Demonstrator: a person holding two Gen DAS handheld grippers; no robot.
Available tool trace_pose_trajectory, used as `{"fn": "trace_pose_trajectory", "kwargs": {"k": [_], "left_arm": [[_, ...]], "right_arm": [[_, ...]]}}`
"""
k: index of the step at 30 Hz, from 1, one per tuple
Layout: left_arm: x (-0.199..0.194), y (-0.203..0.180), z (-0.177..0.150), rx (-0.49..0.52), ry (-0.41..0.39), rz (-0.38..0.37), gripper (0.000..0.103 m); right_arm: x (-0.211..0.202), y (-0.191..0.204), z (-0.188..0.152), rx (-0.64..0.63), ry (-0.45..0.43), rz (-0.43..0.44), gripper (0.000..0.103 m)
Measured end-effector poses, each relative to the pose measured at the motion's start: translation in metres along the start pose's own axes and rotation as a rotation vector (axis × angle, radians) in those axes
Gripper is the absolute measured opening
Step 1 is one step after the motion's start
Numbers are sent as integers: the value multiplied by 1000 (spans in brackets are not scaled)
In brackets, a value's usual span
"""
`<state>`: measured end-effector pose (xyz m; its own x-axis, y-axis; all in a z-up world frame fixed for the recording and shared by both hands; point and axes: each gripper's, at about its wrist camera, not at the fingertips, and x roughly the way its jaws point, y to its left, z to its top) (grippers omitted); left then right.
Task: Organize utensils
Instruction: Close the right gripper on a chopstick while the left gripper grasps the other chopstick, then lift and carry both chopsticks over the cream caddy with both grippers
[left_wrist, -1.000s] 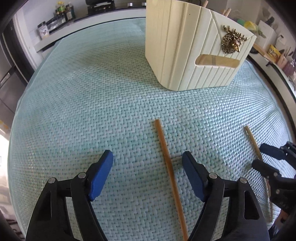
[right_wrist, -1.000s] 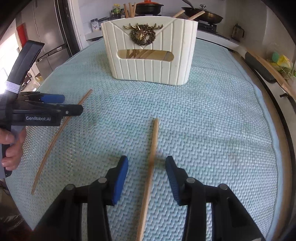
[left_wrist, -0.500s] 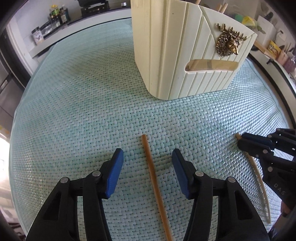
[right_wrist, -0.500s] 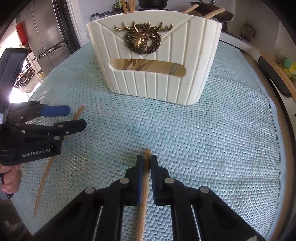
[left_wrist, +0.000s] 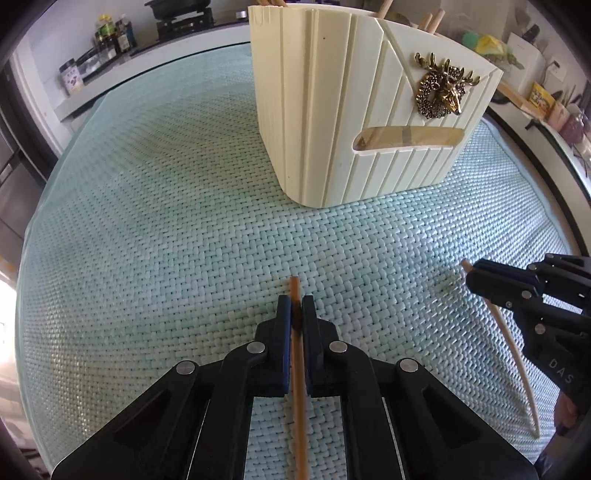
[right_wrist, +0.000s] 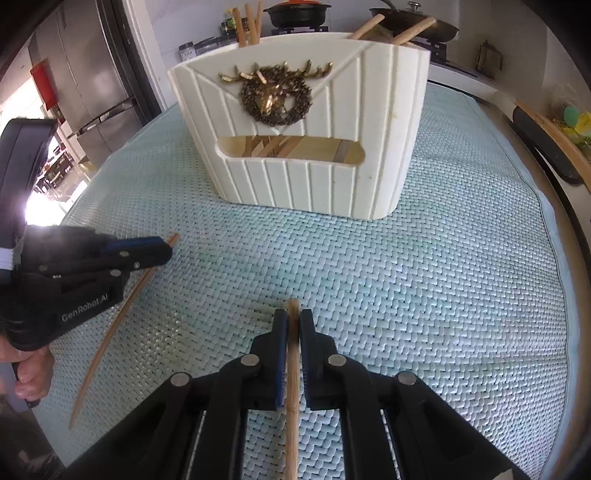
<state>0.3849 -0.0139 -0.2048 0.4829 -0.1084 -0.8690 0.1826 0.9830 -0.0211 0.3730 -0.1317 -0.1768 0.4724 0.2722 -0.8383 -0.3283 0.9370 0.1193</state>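
Two wooden chopsticks lie on a pale green woven mat in front of a cream utensil holder with a brass deer emblem. In the left wrist view my left gripper has its jaws closing, and the blue pads now press on the darker chopstick near its far tip. My right gripper is shut on the paler chopstick in the same way. Each view shows the other gripper to the side: the right gripper and the left gripper. Several more sticks stand in the holder.
The holder stands upright on the mat just beyond both grippers. Bottles and jars line a counter behind. Pans sit on a stove, with a steel fridge at the left. A hand grips the left tool's handle.
Both grippers went from open astride their chopsticks to shut on them, the right one first. Both moved forward toward the holder, which now looms larger.
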Motion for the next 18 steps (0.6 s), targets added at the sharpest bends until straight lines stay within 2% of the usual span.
{"fn": "trace_pose_trajectory", "kwargs": {"k": [4,9,13,18], "left_arm": [[-40,5,-4,-42,-99,-55,3],[-128,6,-2,-33,-279,-105,3],[-189,7,-4,-24,-407,-138,3],[-236,8,0,-21,-525,-156,3]], "right_arm": [[-43,-5,8,57,-128,92,7],[-121,7,23,32,-310,167,7],[-179,20,27,-4,-446,196,7],[-228,28,29,-42,-598,176,7]]}}
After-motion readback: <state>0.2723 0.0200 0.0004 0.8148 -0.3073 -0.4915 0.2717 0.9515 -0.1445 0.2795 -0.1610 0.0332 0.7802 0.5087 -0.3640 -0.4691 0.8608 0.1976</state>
